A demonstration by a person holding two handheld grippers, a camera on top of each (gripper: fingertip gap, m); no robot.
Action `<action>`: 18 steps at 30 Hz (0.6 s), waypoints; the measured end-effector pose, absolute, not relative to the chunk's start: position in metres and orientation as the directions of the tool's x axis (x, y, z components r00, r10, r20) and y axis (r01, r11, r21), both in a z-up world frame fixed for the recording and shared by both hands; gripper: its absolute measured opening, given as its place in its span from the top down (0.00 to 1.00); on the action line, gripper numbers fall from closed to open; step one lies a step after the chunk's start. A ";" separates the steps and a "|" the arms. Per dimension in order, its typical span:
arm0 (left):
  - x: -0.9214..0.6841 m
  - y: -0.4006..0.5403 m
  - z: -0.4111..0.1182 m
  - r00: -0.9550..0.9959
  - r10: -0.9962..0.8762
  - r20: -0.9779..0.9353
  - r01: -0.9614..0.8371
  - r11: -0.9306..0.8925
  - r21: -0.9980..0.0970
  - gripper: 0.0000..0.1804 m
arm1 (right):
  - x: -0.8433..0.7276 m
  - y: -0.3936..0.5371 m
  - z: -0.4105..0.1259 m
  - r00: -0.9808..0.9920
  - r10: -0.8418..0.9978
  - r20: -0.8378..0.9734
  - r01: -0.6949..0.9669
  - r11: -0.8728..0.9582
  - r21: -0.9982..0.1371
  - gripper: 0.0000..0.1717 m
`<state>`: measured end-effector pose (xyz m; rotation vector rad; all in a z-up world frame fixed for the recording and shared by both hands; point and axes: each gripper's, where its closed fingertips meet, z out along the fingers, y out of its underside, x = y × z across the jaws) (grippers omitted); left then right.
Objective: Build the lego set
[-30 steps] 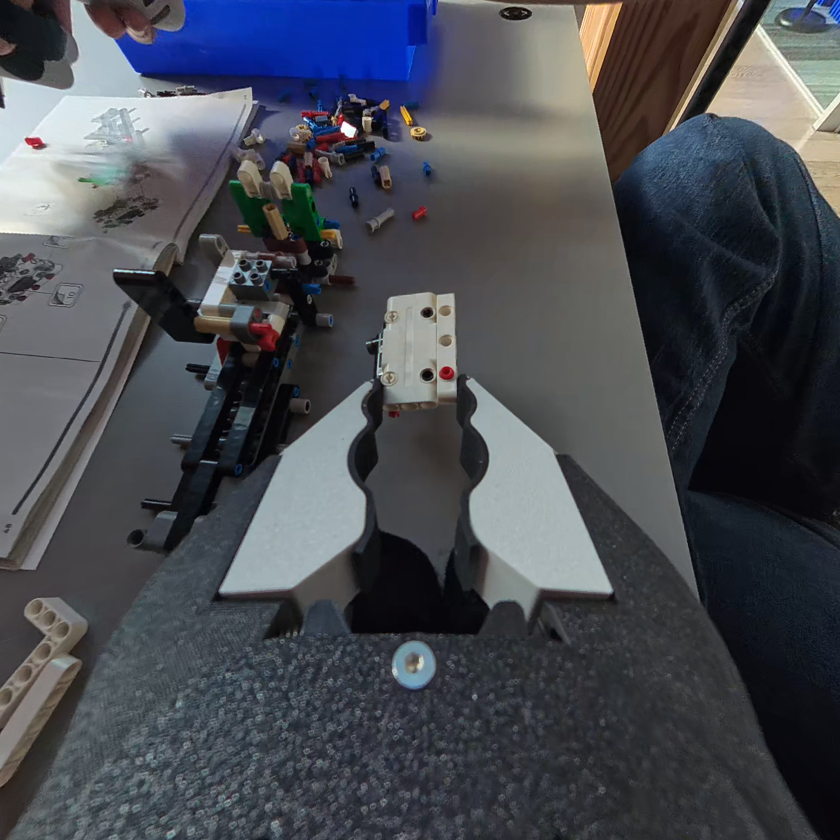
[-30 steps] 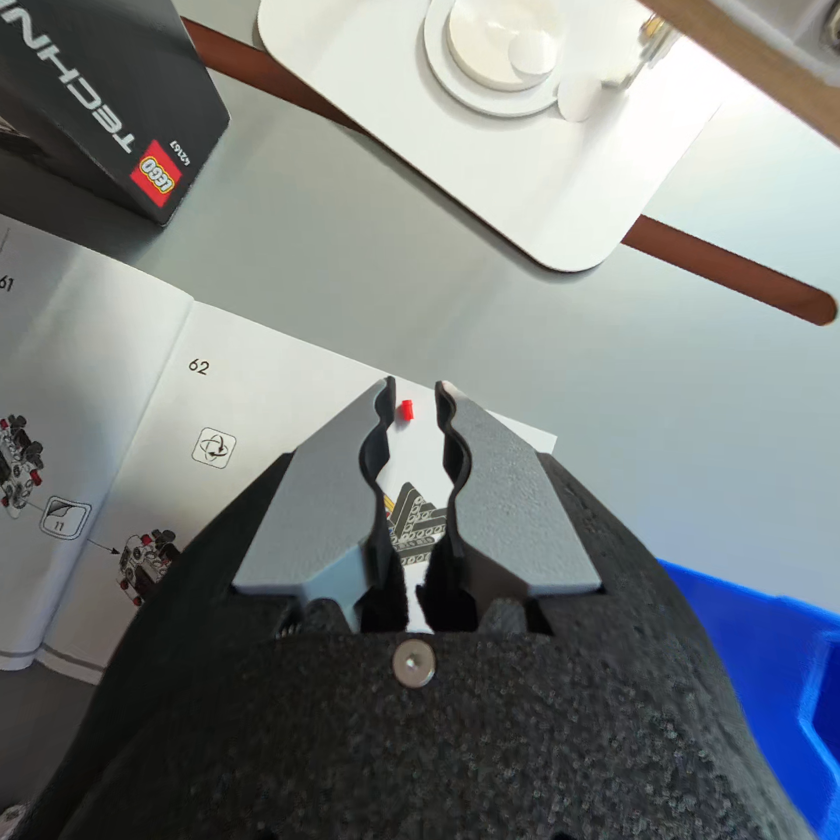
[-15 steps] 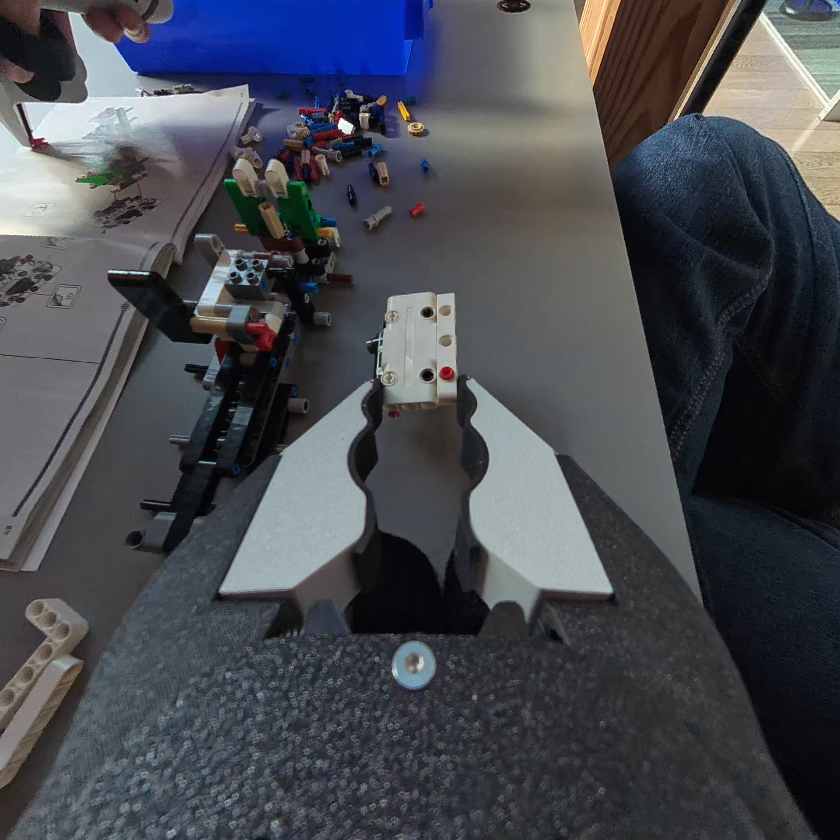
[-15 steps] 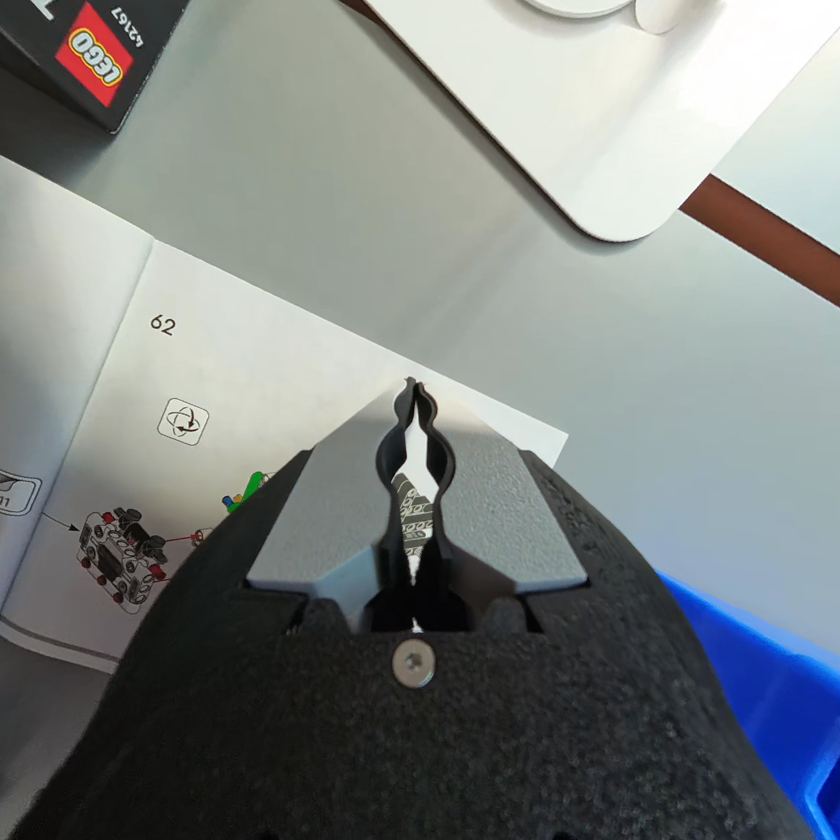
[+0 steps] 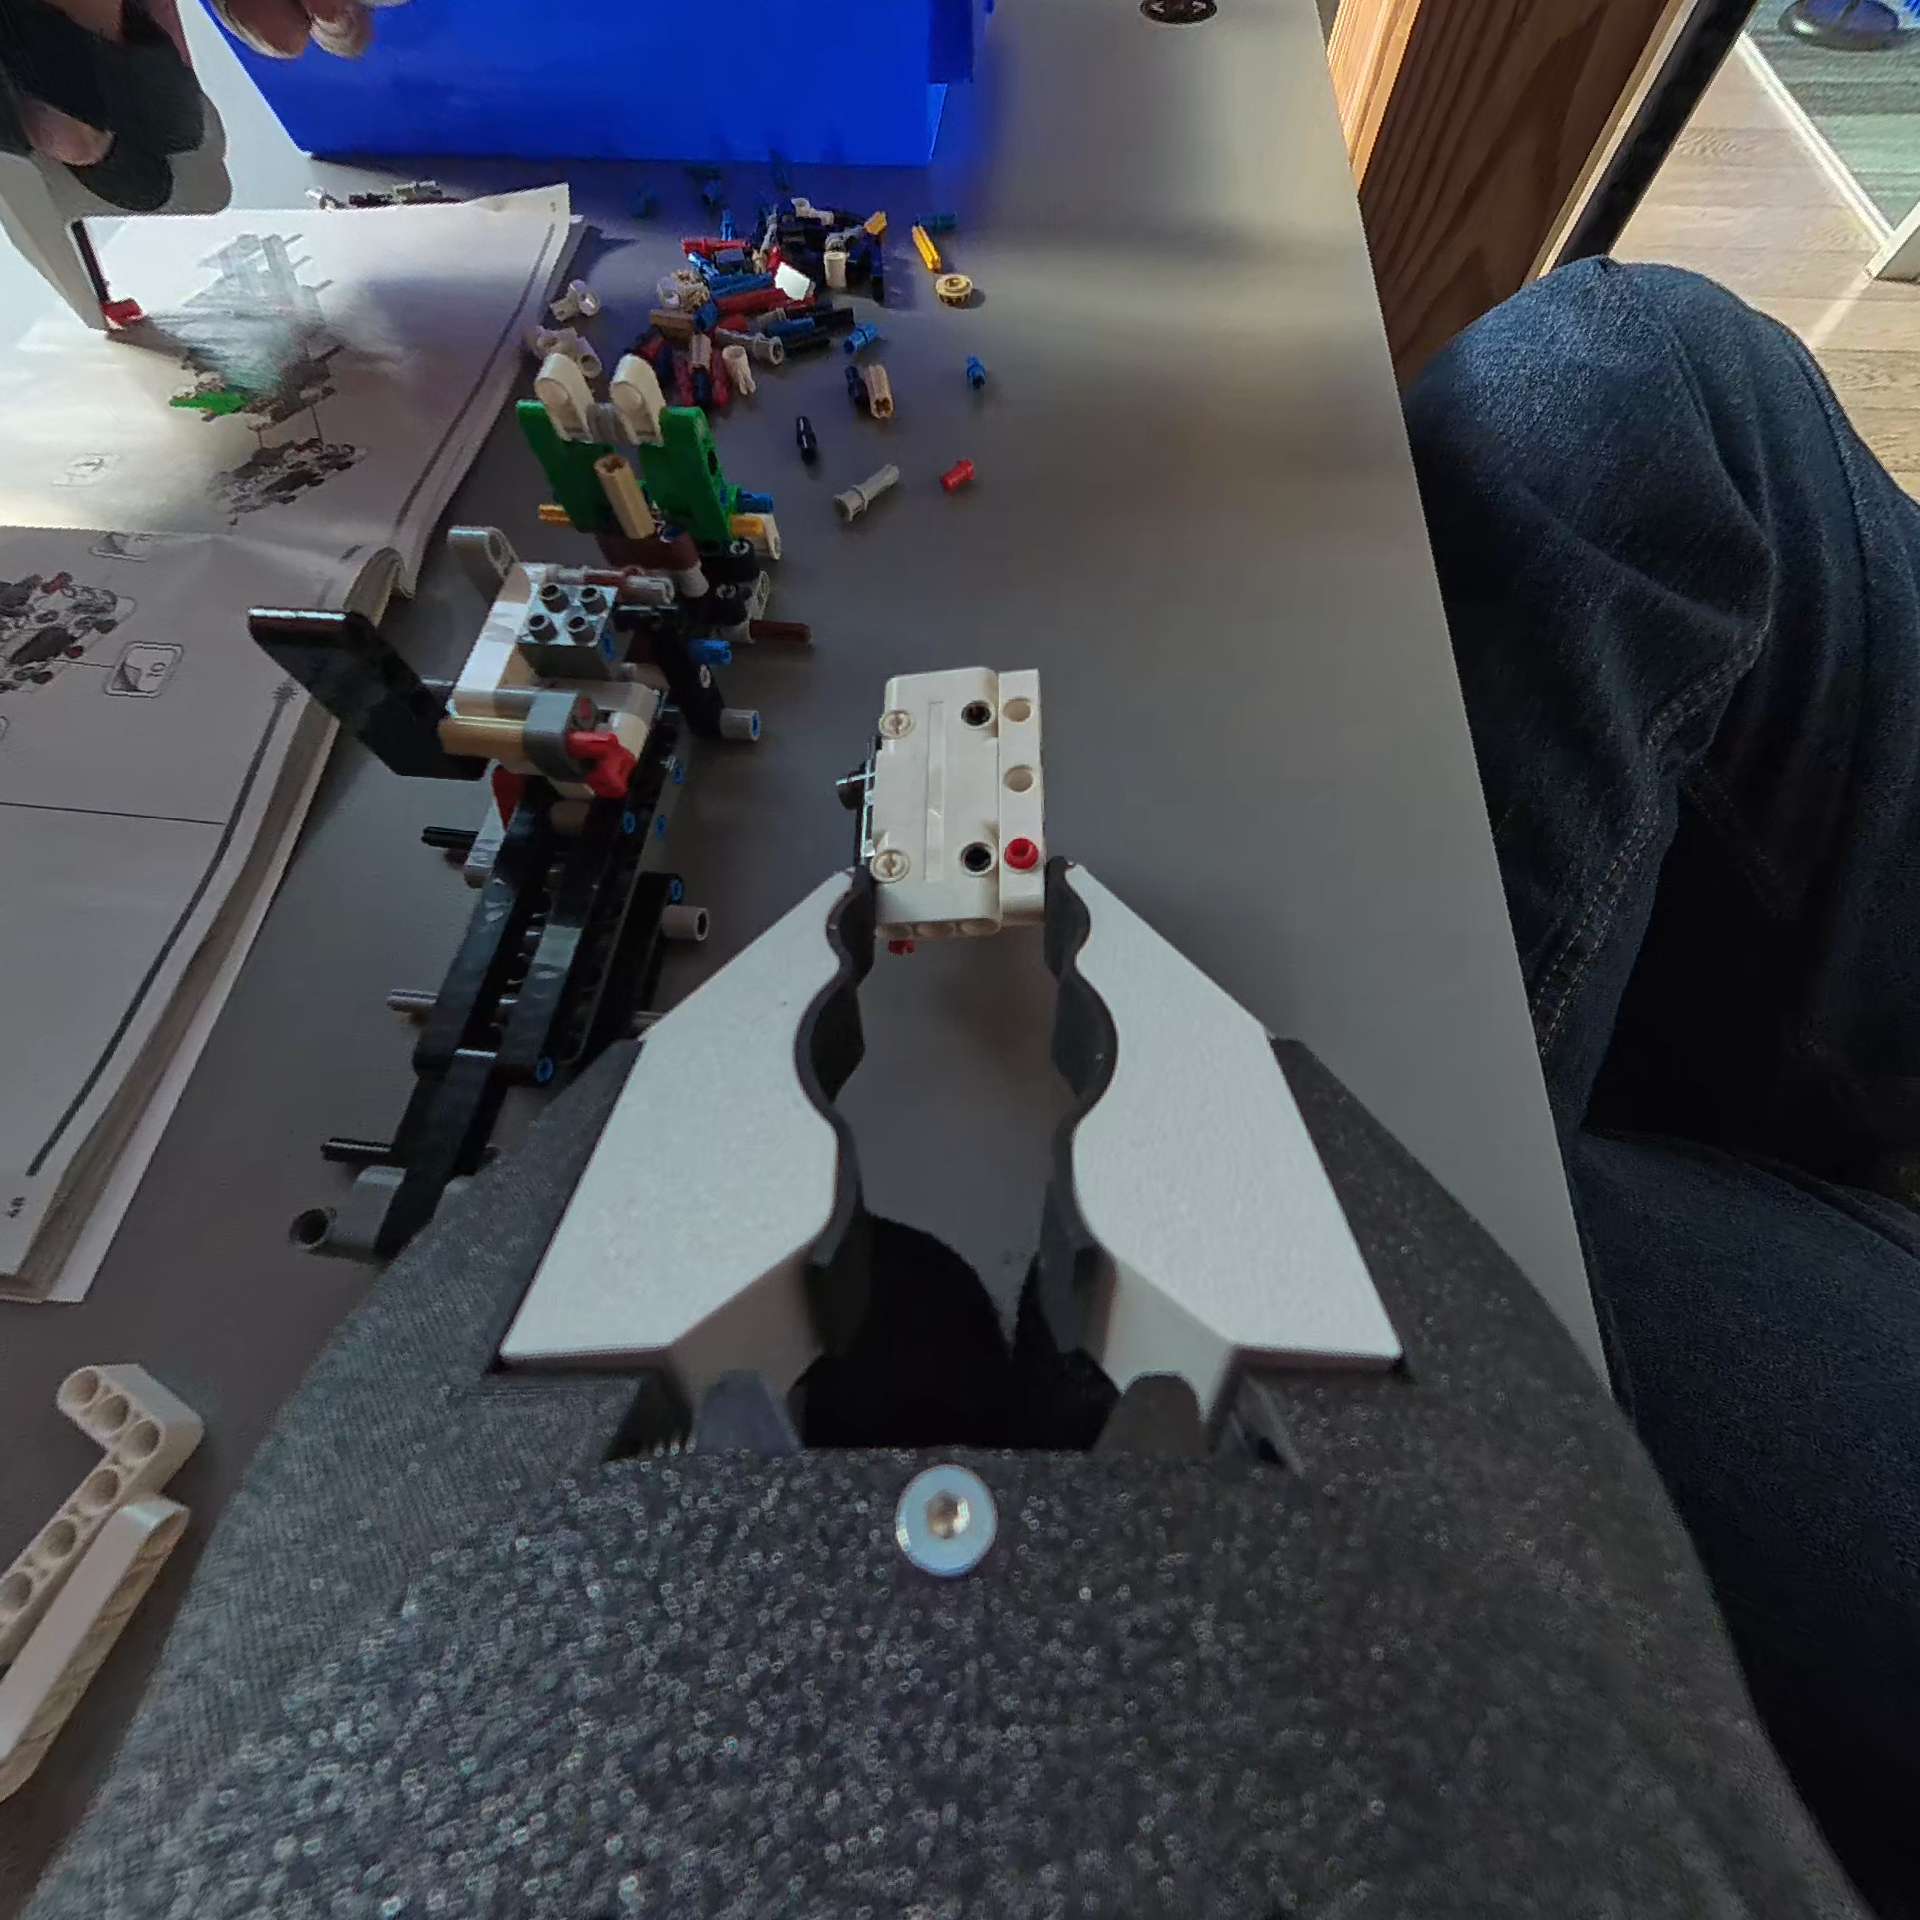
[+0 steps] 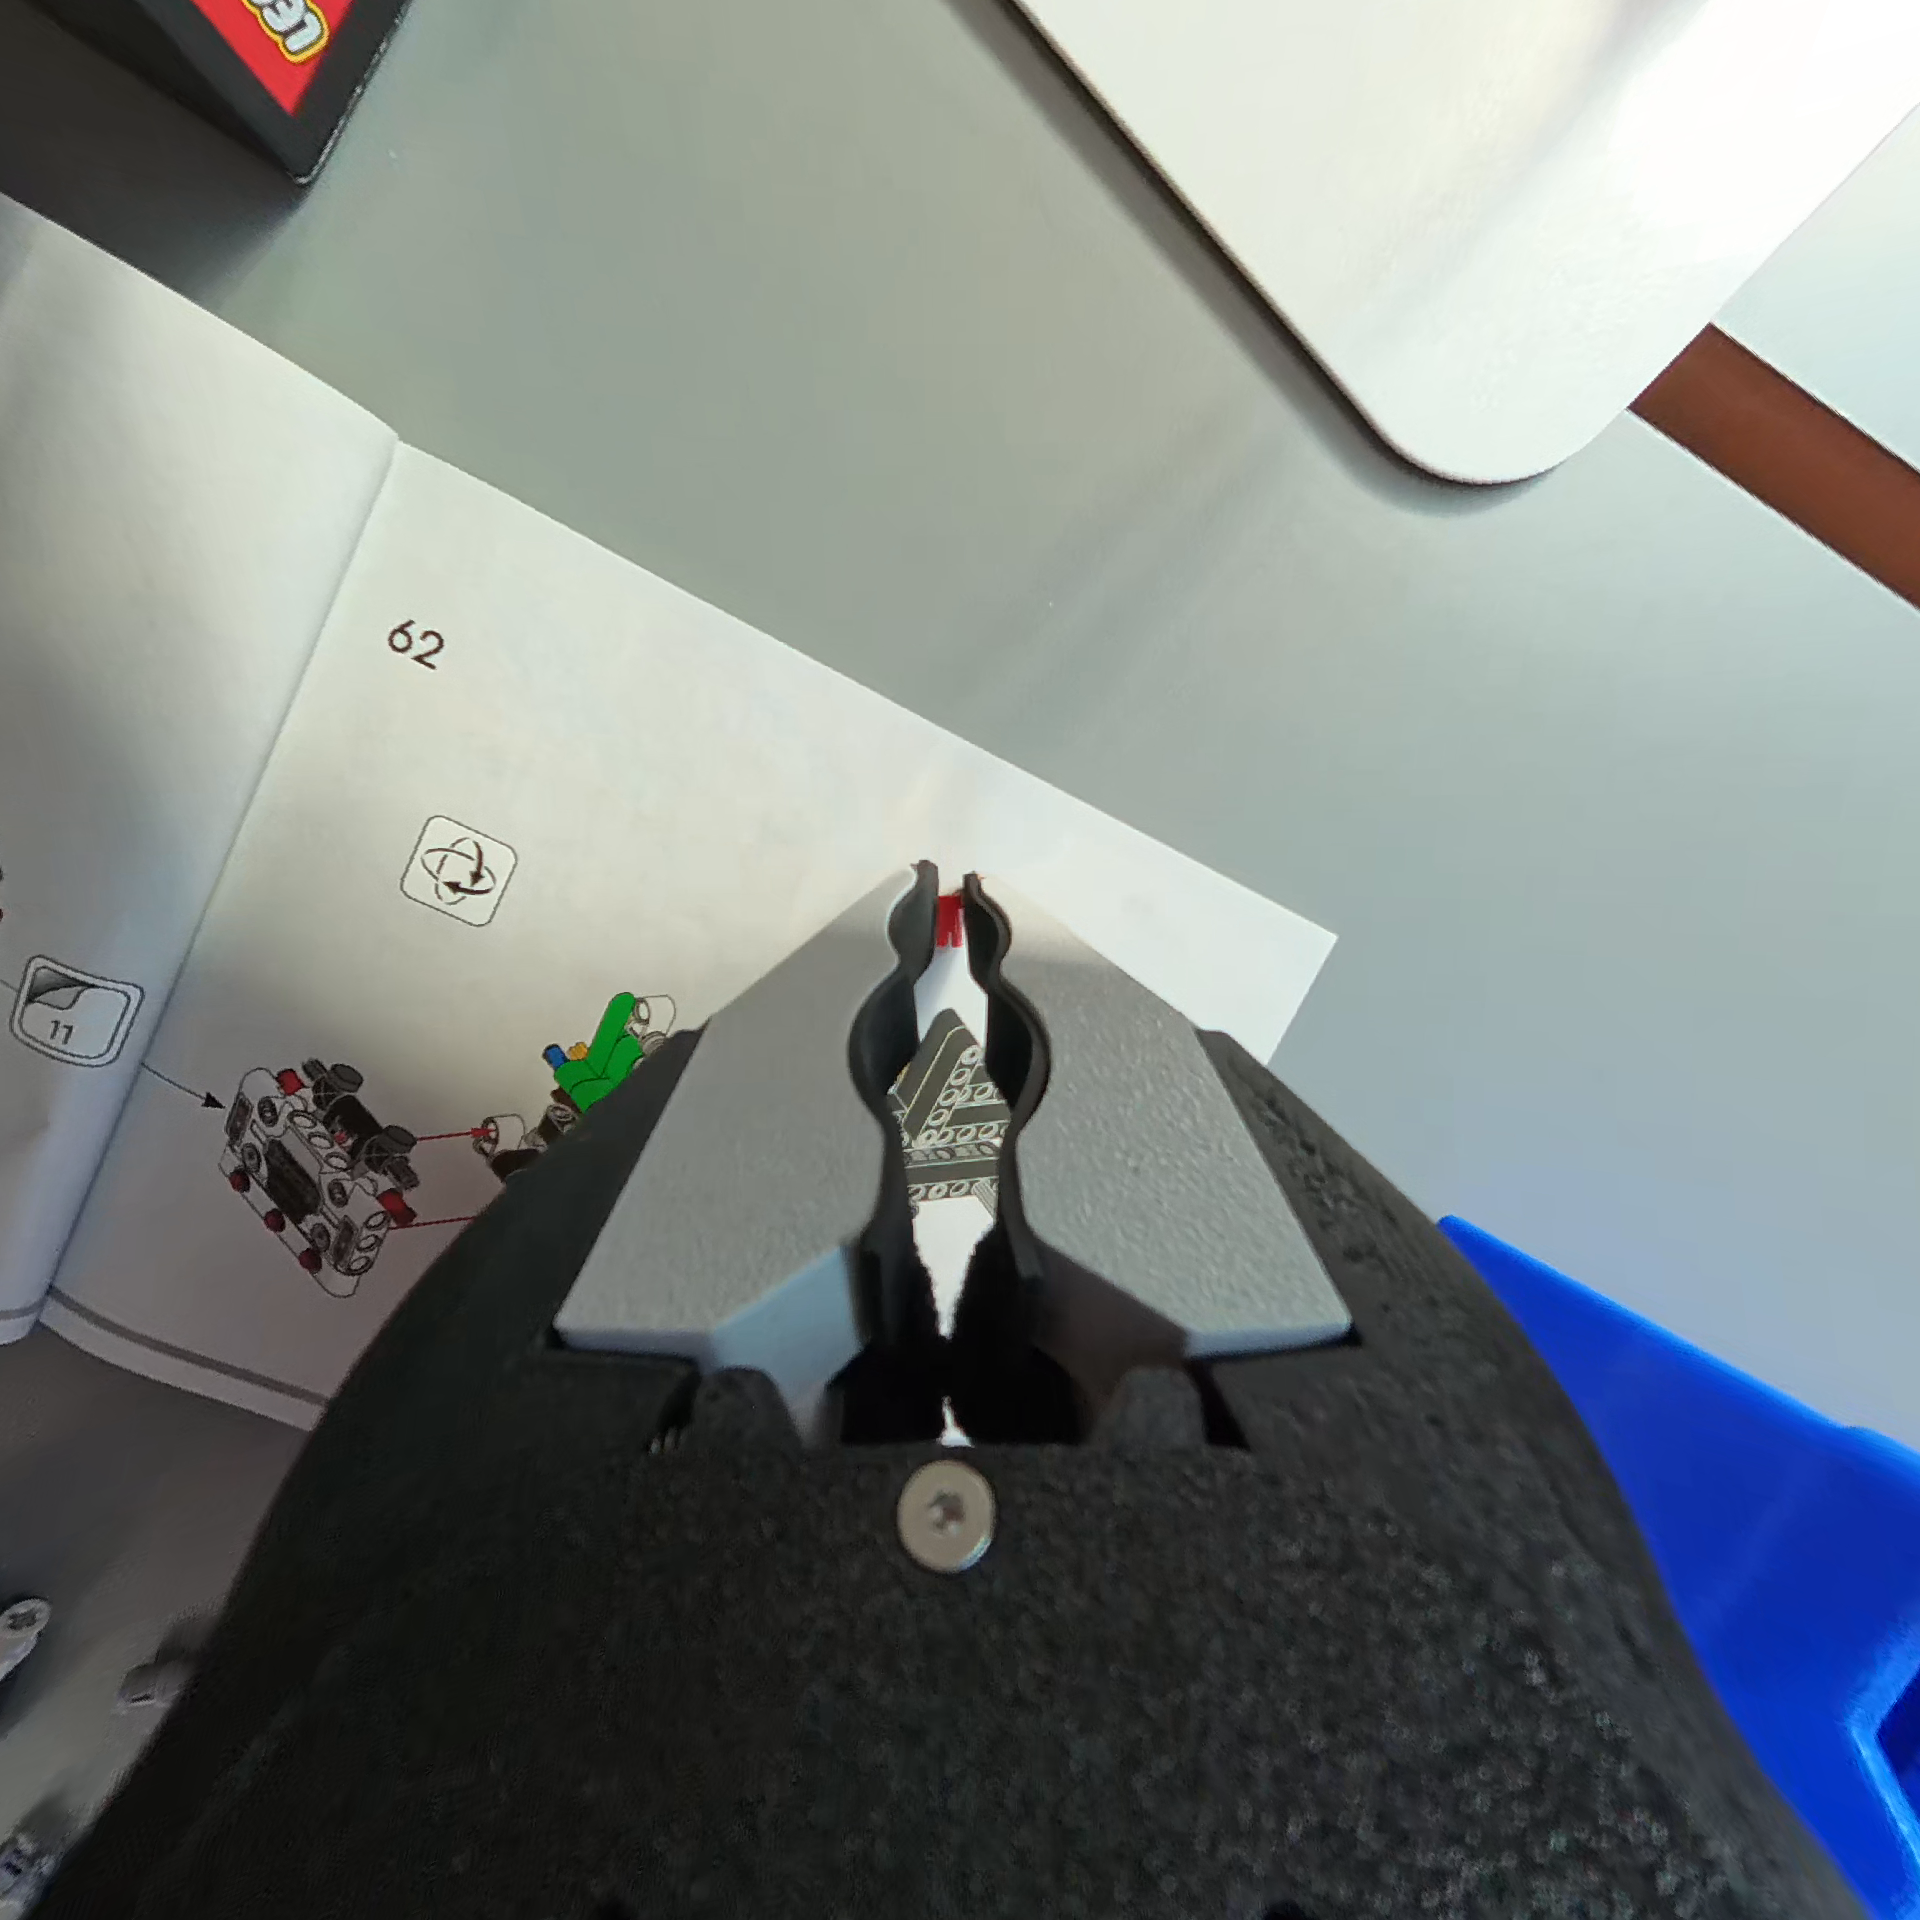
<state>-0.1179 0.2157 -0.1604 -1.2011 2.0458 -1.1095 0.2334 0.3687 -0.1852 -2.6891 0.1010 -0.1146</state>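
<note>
Left gripper [image 5: 954, 894] gripping white block [image 5: 956, 790], right gripper [image 6: 948, 883] apparently pinching red peg [image 6: 948, 920]

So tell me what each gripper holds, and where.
Left gripper: white brick assembly, clamped at its near end. Right gripper: small red pin, at the fingertips.

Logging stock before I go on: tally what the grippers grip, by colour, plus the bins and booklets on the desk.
White block, clamped in left gripper: 1
Red pin, pinched in right gripper: 1
Blue bin: 1
Open booklet: 1
Total: 4
</note>
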 end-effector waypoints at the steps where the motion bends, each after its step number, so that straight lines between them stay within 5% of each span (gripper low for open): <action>1: -0.118 0.216 -0.160 -0.473 -0.880 -0.028 -0.457 0.272 -0.847 0.83 | 0.233 0.369 -0.185 0.994 -0.089 0.065 -0.052 -0.898 -0.436 0.99; 10: -0.117 0.219 -0.160 -0.464 -0.885 -0.025 -0.459 0.265 -0.848 0.83 | 0.192 0.355 -0.160 0.999 -0.006 0.047 0.020 -0.843 -0.537 1.00; 14: -0.117 0.218 -0.160 -0.467 -0.884 -0.030 -0.458 0.270 -0.847 0.83 | 0.187 0.330 -0.145 0.973 -0.006 0.229 0.122 -0.832 -0.541 1.00; 18: -0.117 0.214 -0.161 -0.473 -0.880 -0.035 -0.457 0.279 -0.845 0.83 | 0.223 0.313 -0.155 0.944 -0.184 0.274 -0.047 -0.896 -0.442 0.91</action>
